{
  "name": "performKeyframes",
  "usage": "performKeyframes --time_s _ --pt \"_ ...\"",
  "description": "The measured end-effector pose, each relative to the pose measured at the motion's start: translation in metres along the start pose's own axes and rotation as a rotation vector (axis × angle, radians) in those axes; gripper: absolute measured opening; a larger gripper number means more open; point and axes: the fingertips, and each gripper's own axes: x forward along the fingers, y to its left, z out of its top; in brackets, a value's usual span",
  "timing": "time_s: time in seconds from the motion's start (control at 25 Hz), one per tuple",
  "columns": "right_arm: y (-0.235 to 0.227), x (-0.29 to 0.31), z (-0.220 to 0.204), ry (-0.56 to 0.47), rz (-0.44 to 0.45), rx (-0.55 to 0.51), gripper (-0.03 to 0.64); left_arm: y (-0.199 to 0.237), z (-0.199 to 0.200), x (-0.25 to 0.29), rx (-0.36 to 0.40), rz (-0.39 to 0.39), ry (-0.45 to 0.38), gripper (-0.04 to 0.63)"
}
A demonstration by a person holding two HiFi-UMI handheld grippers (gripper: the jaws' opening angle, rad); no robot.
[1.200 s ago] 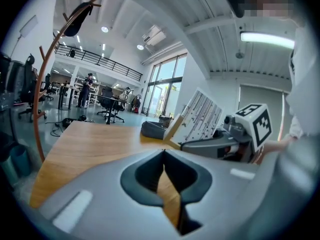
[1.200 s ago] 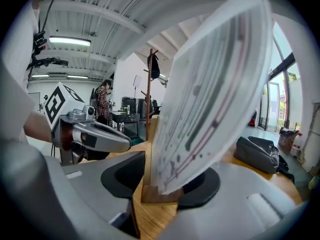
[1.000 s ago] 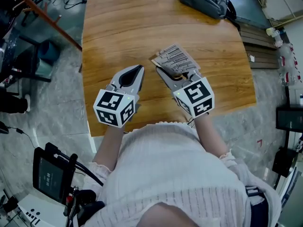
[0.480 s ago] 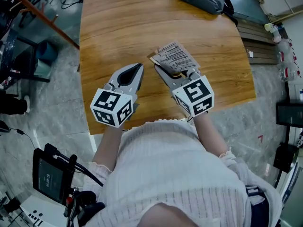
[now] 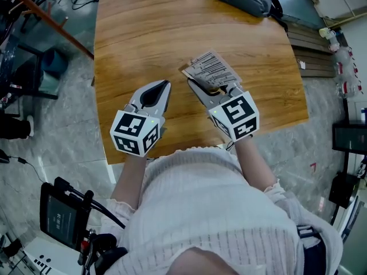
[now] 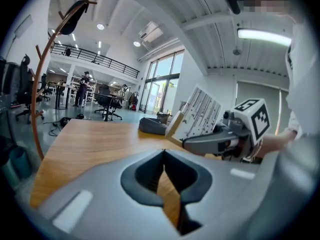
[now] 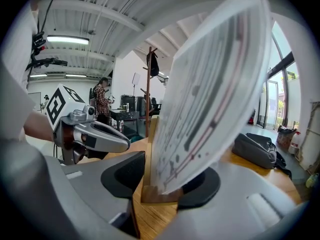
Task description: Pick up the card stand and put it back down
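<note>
Wooden table (image 5: 143, 39) first: near its front edge your left gripper (image 5: 165, 85) hovers, jaws pressed together on nothing. Just to its right, your right gripper (image 5: 210, 88) pinches the card stand (image 5: 211, 69) by its wooden base, tilted and seemingly just off the wood. The pickup looks done; setting it back down remains.

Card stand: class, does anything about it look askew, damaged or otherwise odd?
Nothing looks damaged. The card stand, gripped by the right gripper, leans instead of standing upright. Whether its wooden base is off the table is unclear.
</note>
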Motion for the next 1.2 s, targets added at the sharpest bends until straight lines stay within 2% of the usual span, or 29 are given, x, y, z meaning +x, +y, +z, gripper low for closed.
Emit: performKeyframes --time_s 0.16,0.6,0.88,1.2 --pt "0.006 0.004 -0.005 0.035 0.028 -0.024 0.189 0.006 -0.008 -0.004 0.02 0.035 0.038 0.008" --pt "0.029 0.025 -0.042 0.133 0.105 -0.05 0.189 0.013 -0.025 -0.014 -0.039 0.054 0.086 0.008" --pt "0.018 0.056 -0.093 0.197 0.122 -0.029 0.189 0.016 -0.07 0.016 -0.118 0.02 0.157 0.008" --pt "0.02 0.082 -0.119 0.245 0.132 -0.06 0.189 0.01 -0.095 0.028 -0.153 0.022 0.207 0.008"
